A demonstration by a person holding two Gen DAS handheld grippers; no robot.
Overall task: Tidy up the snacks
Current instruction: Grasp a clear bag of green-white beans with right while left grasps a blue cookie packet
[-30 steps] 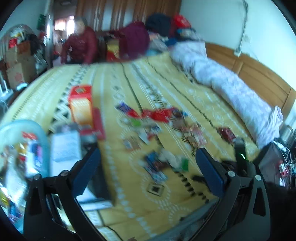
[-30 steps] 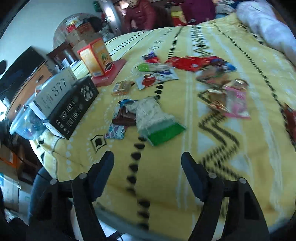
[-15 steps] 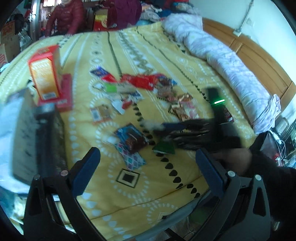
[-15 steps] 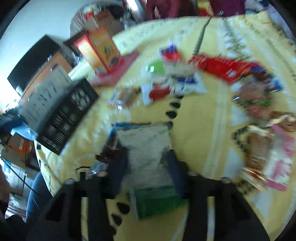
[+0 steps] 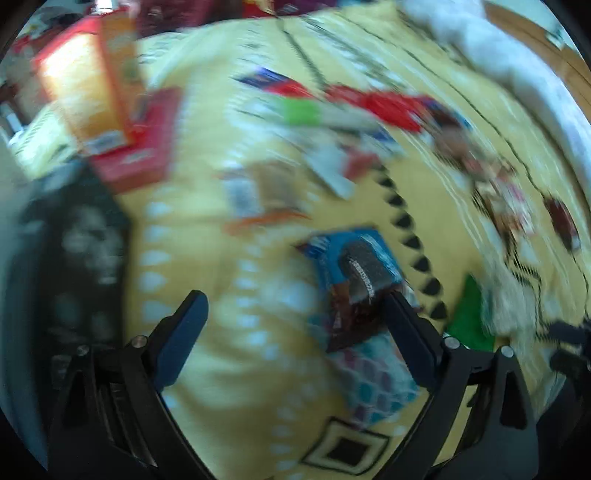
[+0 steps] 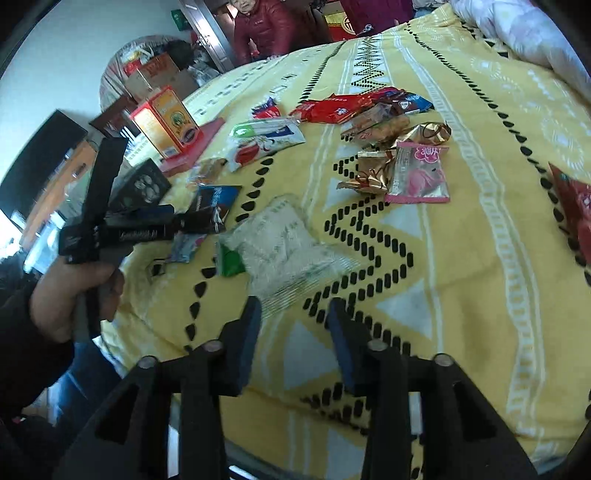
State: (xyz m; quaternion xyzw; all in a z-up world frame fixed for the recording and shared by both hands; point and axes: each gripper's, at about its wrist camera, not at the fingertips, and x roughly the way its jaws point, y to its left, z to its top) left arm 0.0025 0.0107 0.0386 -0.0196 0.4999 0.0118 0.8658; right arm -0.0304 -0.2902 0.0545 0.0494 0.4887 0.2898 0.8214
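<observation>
Snack packets lie scattered on a yellow patterned bedspread. My left gripper is open, low over the bed; a blue cookie packet and a dark brown packet lie by its right finger. The view is blurred. In the right wrist view the left gripper reaches at the blue packet. My right gripper is open and empty, just behind a white and green bag. Red packets, gold wrappers and a pink packet lie beyond.
An orange box stands on a red flat box at the left, next to a black box. A person in red stands at the far bed edge. Cartons and furniture crowd the left; a quilt lies far right.
My left gripper has dropped close to the bed at the blue packet. My right gripper has pulled back from around the white and green bag, which now lies in front of it.
</observation>
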